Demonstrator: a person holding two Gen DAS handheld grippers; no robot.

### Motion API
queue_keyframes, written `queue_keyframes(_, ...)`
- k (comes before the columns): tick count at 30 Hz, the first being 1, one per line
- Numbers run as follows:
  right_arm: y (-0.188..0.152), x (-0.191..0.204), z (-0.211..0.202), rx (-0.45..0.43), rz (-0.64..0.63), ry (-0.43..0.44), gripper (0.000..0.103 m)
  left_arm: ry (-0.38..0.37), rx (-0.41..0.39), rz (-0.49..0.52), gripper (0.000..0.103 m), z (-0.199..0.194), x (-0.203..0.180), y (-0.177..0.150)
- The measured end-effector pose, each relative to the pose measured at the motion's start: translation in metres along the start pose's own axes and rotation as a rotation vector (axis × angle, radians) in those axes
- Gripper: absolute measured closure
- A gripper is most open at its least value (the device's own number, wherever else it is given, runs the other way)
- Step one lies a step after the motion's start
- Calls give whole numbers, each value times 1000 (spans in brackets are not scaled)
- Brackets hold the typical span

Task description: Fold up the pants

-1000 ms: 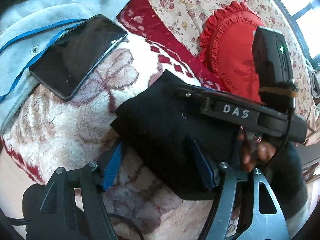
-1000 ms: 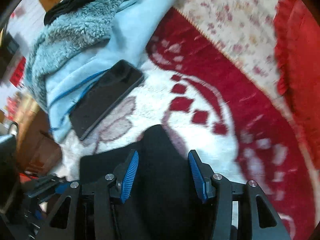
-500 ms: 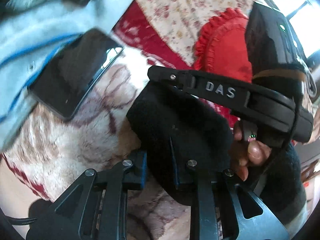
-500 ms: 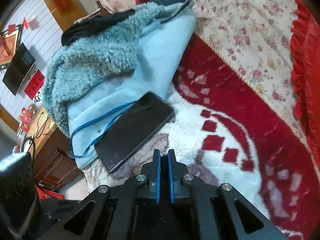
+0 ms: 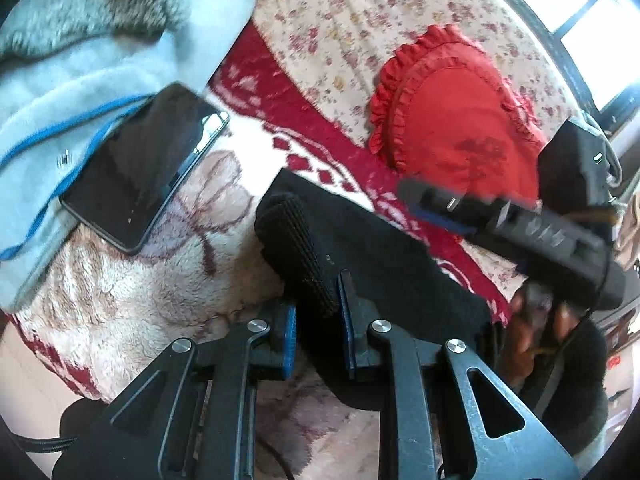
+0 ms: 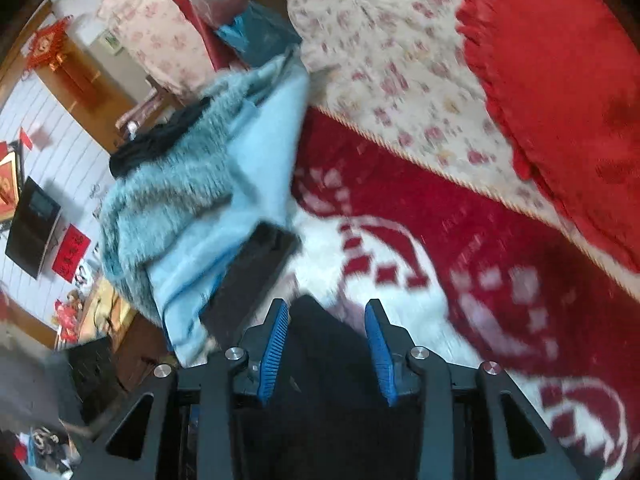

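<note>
Black pants (image 5: 360, 248) clamped in left gripper (image 5: 316, 332) | right gripper (image 6: 326, 344) fingers just reopened, apart over cloth | risk: single pinch slips, fold unrolls

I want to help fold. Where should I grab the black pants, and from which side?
Grab the pants by the thick ribbed band at the folded end, coming from the near side, low over the blanket. That rolled edge stands up off the blanket, so jaws can slip around it. The left gripper already pinches it there. Stay clear of the phone beside it.
</note>
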State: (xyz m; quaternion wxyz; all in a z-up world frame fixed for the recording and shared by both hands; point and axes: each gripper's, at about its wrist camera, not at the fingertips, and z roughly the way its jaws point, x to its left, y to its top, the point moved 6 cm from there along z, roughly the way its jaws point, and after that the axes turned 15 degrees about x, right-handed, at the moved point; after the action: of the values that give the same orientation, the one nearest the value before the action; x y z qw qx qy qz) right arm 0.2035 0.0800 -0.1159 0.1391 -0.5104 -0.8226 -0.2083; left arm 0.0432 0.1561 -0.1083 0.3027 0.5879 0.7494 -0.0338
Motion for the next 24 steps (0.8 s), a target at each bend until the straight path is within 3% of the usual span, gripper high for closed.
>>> queue_keyframes(2, -7, -8, -5, 6, 28, -17, 65, 15, -32, 51, 87, -7, -15, -1)
queue_keyframes(5, -10, -24, -31, -39, 114, 48, 64, 45, -72, 154, 87, -14, -46, -11)
queue_keyframes(8, -10, -24, -68, -98, 138, 136, 56, 71, -99, 285, 87, -12, -83, -29)
queue_keyframes(12, -21, -15, -99, -140, 127, 171, 50, 107, -87, 439, 87, 7, -125, -58)
queue_keyframes(15, -37, -9, -106, -126, 117, 189, 44, 112, -62, 465, 87, 21, -134, -65)
queue_keyframes(19, -65, -15, -109, -130, 123, 116, 42, 121, -47, 469, 87, 29, -134, -66)
queue_keyframes(24, -80, -35, -87, -99, 203, 101, 41, 136, -46, 471, 87, 30, -134, -67)
